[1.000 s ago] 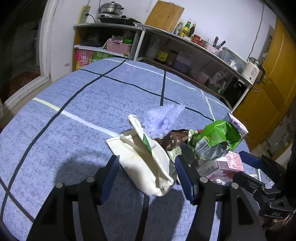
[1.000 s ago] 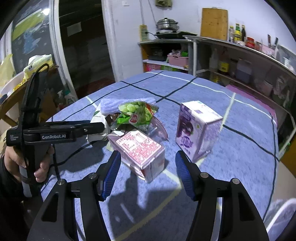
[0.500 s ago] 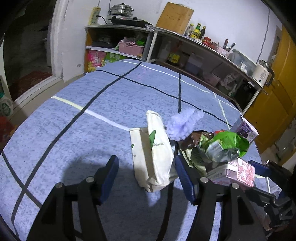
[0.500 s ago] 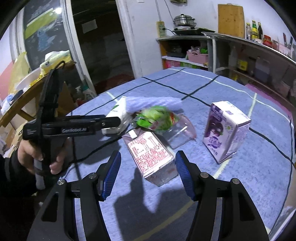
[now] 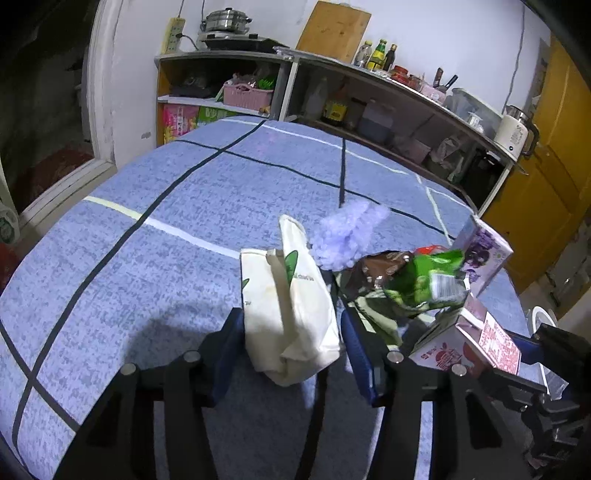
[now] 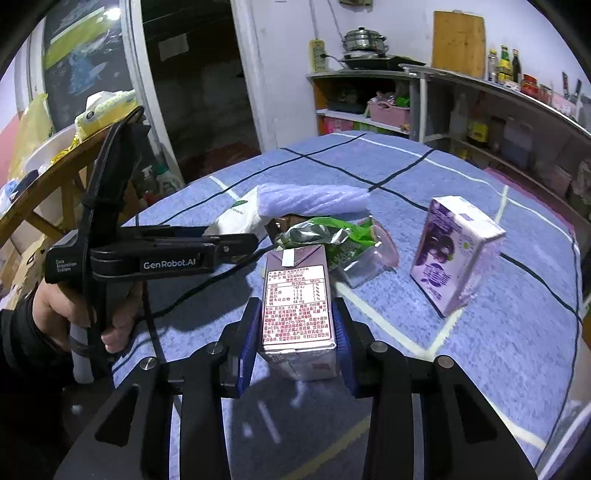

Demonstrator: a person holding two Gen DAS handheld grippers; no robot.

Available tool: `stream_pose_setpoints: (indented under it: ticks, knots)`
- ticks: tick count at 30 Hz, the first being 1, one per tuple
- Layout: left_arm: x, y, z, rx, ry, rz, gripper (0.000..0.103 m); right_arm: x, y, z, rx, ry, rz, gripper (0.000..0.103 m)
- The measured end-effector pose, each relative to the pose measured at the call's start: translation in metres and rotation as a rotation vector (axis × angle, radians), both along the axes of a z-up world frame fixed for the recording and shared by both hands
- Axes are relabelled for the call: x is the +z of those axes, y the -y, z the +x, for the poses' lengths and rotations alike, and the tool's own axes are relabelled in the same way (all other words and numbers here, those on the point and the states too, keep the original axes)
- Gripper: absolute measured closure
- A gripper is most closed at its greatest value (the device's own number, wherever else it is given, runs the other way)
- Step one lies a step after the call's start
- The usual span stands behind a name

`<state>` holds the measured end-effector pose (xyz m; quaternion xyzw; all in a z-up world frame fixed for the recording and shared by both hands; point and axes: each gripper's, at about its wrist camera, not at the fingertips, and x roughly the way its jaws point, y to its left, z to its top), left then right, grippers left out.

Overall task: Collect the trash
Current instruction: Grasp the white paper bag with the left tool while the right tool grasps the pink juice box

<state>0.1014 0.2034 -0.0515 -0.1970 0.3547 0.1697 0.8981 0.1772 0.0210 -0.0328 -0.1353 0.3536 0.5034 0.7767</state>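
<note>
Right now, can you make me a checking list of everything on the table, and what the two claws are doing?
Surface: blue checked tablecloth covers the table.
Job's things: white paper bag lying between the left claw's fingers; pink drink carton; purple carton standing apart; green snack wrapper; brown wrapper; lilac crumpled plastic; clear plastic cup on its side.
Clutter: nothing seen.
Grippers: left claw open around the bag; right claw shut on the pink drink carton.
Cables: black cable trails over the cloth from the left claw.
Surroundings: shelves with bottles, steel pot, wooden board, kettle, yellow door.
</note>
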Motion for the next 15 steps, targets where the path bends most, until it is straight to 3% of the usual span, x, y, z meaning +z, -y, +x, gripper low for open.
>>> stream_pose_setpoints:
  ticks: [12, 15]
  knots:
    - [0.024, 0.044, -0.032, -0.111, 0.086, 0.024, 0.050, 0.015, 0.050, -0.033, -0.145, 0.006, 0.043, 0.064]
    - [0.030, 0.056, -0.037, -0.148, 0.096, 0.024, 0.071, 0.020, 0.065, -0.041, -0.191, 0.005, 0.058, 0.064]
